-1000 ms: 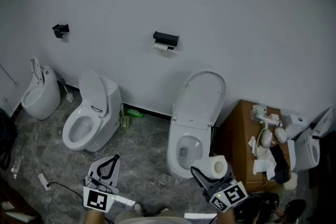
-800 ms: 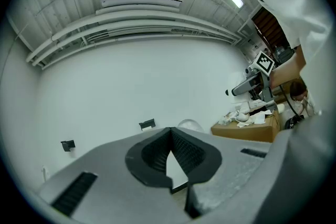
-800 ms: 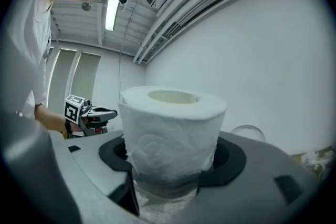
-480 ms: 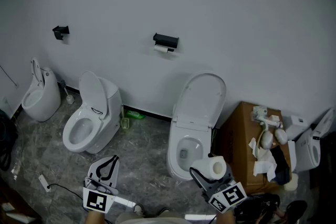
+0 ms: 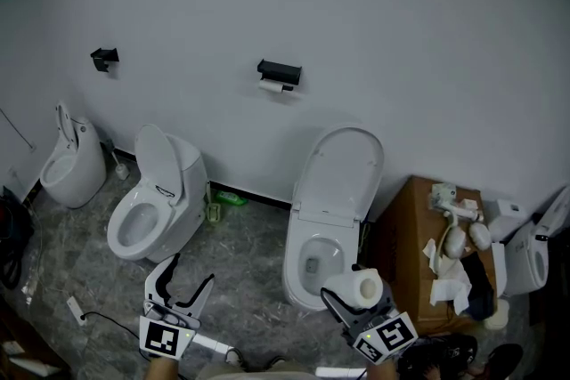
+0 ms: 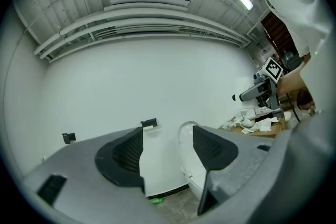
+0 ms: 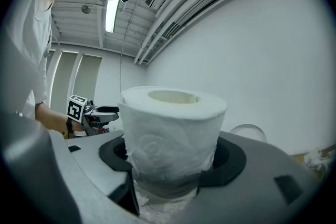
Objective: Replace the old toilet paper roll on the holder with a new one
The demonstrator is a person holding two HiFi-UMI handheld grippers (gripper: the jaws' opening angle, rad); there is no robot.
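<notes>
A black holder (image 5: 280, 69) hangs on the white wall, with the old roll (image 5: 272, 85) under it showing only a little white paper. My right gripper (image 5: 346, 291) is low at the front right, shut on a full new roll (image 5: 365, 286). In the right gripper view the roll (image 7: 173, 134) stands upright between the pads. My left gripper (image 5: 187, 276) is low at the front left; its jaws have just been opening and now stand open with nothing between them. It points level at the wall, and the holder (image 6: 149, 123) lies far ahead of it. Both grippers are far from the holder.
Three toilets stand along the wall: one with its lid up (image 5: 334, 218) below the holder, a second (image 5: 156, 200) to the left, a third (image 5: 71, 165) at the far left. A cardboard box (image 5: 410, 254) with crumpled paper sits at the right. A small black bracket (image 5: 104, 58) is on the wall at the left.
The left gripper's jaws, shut together before, now stand spread apart. The right gripper still holds the new roll in the same place.
</notes>
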